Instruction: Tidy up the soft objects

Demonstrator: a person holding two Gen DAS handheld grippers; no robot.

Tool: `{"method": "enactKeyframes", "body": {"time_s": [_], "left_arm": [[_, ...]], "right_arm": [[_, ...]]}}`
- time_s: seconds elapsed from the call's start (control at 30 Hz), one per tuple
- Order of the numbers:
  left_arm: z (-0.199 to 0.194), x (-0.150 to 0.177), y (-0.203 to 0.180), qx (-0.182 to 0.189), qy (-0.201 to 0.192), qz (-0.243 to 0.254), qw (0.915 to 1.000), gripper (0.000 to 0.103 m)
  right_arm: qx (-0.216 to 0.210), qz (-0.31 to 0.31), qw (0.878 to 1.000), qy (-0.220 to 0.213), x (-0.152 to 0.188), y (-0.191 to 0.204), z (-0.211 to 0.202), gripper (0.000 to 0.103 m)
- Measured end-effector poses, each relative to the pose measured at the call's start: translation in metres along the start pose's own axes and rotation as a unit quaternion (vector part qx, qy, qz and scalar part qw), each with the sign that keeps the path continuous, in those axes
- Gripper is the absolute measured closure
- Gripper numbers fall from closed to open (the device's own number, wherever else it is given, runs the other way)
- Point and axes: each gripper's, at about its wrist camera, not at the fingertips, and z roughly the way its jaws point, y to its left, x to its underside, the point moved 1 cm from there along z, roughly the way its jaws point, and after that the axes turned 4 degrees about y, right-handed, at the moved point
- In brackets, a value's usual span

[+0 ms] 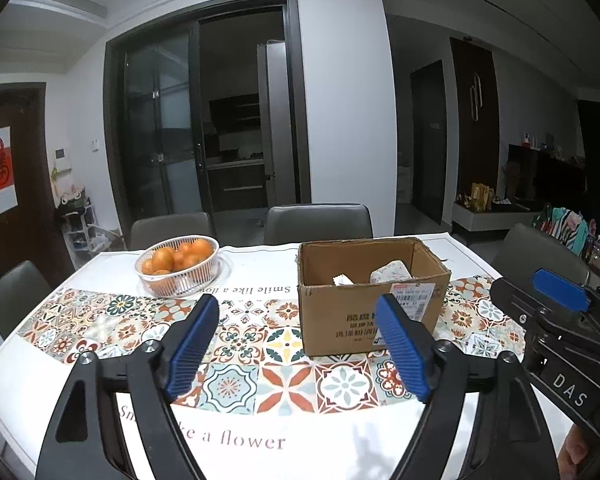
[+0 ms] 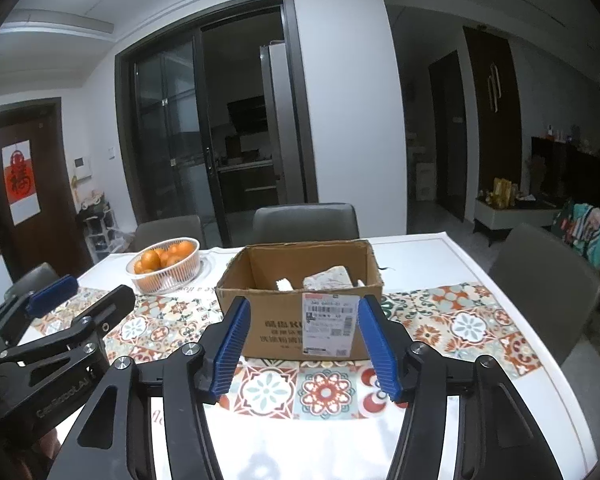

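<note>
An open cardboard box (image 1: 370,312) (image 2: 300,320) stands on the patterned tablecloth. Inside it lie a pale patterned soft bundle (image 1: 392,271) (image 2: 328,279) and a small white item (image 1: 342,280) (image 2: 284,284). My left gripper (image 1: 300,344) hovers above the table in front of the box, jaws wide open with nothing between them. My right gripper (image 2: 304,344) is held just short of the box's labelled front wall, jaws open and empty. In the left wrist view the right gripper (image 1: 560,312) shows at the right edge; in the right wrist view the left gripper (image 2: 60,320) shows at the left edge.
A white mesh basket of oranges (image 1: 178,265) (image 2: 164,264) sits to the left of the box. Grey chairs (image 1: 318,224) (image 2: 306,222) ring the table (image 1: 260,440), with one at the right side (image 2: 540,280). A glass sliding door lies beyond.
</note>
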Motion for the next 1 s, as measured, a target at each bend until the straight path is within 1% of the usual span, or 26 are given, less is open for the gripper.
{"method": "enactKeyframes", "body": {"time_s": [0.03, 0.1, 0.23, 0.3, 0.37, 0.6, 1.0], "left_arm": [[-0.004, 0.002, -0.001, 0.001, -0.001, 0.001, 1.0000, 0.016], [-0.010, 0.007, -0.004, 0.002, -0.003, 0.005, 1.0000, 0.014], [-0.022, 0.016, -0.009, 0.000, -0.005, 0.010, 0.9999, 0.008], [-0.027, 0.019, -0.010, -0.001, -0.008, 0.012, 0.9999, 0.006], [-0.032, 0.021, -0.011, -0.006, -0.012, 0.010, 0.9999, 0.003], [-0.046, 0.033, -0.011, -0.015, -0.016, 0.006, 0.9997, 0.001], [-0.057, 0.050, -0.007, -0.004, -0.007, 0.003, 1.0000, 0.000]], "right_arm": [[0.004, -0.002, 1.000, -0.003, 0.002, 0.000, -0.005, 0.044], [0.010, -0.005, 1.000, -0.009, 0.006, 0.000, -0.014, 0.039], [0.026, -0.006, 0.999, -0.017, 0.015, -0.003, -0.031, 0.037], [0.034, -0.004, 0.999, -0.021, 0.019, -0.006, -0.037, 0.032], [0.040, -0.003, 0.999, -0.024, 0.021, -0.007, -0.042, 0.030], [0.047, 0.003, 0.999, -0.020, 0.030, -0.009, -0.054, 0.024], [0.046, 0.007, 0.999, -0.010, 0.048, -0.009, -0.063, 0.024]]}}
